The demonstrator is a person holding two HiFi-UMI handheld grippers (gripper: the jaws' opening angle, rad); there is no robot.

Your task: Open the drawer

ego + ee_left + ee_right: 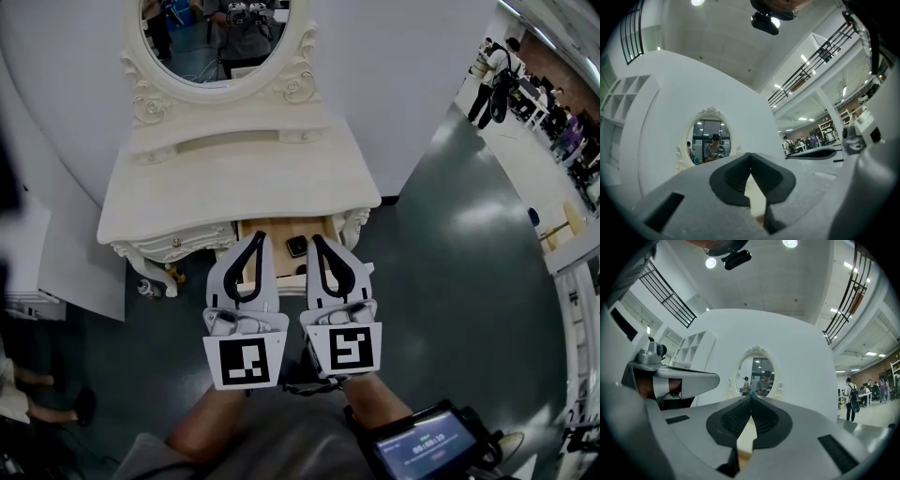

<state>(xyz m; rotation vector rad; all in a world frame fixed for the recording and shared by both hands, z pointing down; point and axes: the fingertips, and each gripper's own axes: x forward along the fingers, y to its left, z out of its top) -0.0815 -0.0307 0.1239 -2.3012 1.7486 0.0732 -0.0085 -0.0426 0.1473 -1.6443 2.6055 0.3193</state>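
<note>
The left gripper (pixel 751 157) fills the lower half of its view, its pale grey jaws closed so that the black ribbed pads (pixel 733 180) meet at their tips with nothing between them. Through the narrow gap below the tips a strip of cream tabletop (pixel 757 197) shows. Beyond stands an oval mirror in a carved white frame (pixel 708 140) against a curved white wall (pixel 670 98). At the right, a black railing (pixel 811 63) runs overhead and distant people (pixel 790 144) stand.

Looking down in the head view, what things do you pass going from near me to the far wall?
First the left tongs and right tongs side by side → open drawer → dressing table top → oval mirror.
</note>
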